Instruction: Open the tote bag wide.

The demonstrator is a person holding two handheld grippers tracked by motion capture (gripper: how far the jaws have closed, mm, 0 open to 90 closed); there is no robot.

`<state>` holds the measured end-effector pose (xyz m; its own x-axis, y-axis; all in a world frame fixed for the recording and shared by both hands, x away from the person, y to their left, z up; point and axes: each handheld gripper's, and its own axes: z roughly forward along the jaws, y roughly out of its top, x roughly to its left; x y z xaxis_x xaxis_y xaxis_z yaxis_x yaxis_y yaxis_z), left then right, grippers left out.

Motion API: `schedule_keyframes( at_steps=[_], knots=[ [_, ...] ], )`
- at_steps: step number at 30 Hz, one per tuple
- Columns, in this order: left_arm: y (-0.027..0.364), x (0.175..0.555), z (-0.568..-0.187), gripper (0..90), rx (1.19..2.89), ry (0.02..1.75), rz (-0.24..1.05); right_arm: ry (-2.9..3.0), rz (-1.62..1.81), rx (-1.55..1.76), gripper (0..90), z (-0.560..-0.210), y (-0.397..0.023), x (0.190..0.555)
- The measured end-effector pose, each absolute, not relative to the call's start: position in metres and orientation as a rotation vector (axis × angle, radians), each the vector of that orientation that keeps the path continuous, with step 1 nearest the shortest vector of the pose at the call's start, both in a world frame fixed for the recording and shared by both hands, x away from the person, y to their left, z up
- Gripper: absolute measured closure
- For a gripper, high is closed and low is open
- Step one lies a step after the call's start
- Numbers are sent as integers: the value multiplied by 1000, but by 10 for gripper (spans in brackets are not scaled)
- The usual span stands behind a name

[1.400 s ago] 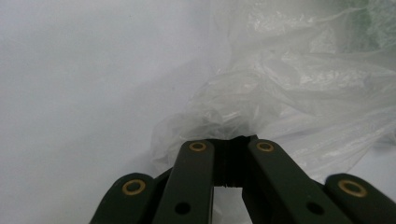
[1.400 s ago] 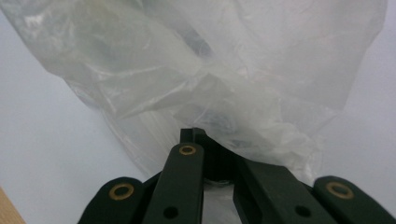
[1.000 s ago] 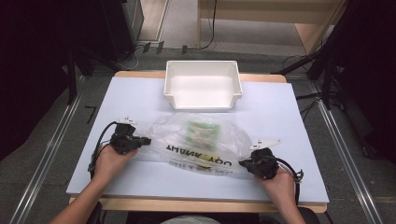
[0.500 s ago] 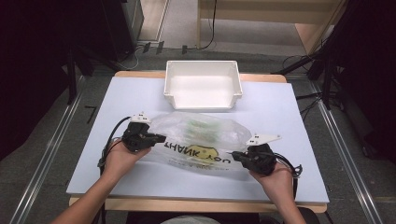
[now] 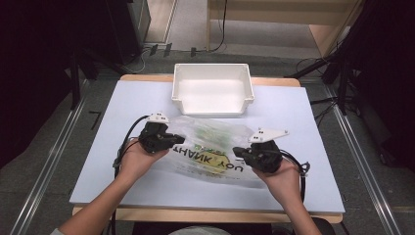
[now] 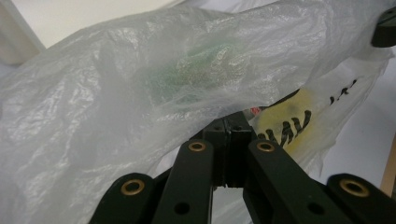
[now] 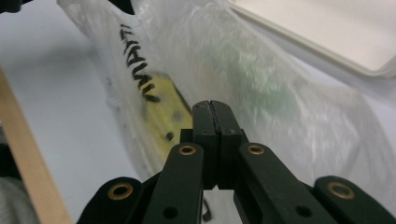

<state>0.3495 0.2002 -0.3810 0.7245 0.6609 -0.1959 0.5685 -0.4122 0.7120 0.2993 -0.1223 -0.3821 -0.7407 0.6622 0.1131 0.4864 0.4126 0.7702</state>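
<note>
A crinkled clear plastic bag printed with black letters on yellow (image 5: 208,152) is held above the pale blue table (image 5: 303,117), before the white bin (image 5: 213,90). Its ends are pinched by the left gripper (image 5: 178,139) and right gripper (image 5: 237,152), jaws pressed together, both pointed inward with palms upturned.

The clear plastic bag (image 5: 210,147) between the two sets of jaws bears black block letters reading "THANK YOU", upside down in the high view, above a yellow round mark. Parts of those letters show just beyond the jaws in both gripper views, too cut off to read.
</note>
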Motion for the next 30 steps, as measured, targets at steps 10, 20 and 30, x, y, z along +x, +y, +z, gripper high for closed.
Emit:
schedule_keyframes(
  at_steps=[10,20,30],
  knots=[
    [194,361,-361,900,2118,897,155,2433,1219,1060,900,-382,-121,343],
    [191,389,-364,900,2124,928,152,2426,1203,1116,900,-397,-117,374],
    [190,404,-386,900,2138,967,143,2414,1243,1110,900,-388,-116,367]
  ],
)
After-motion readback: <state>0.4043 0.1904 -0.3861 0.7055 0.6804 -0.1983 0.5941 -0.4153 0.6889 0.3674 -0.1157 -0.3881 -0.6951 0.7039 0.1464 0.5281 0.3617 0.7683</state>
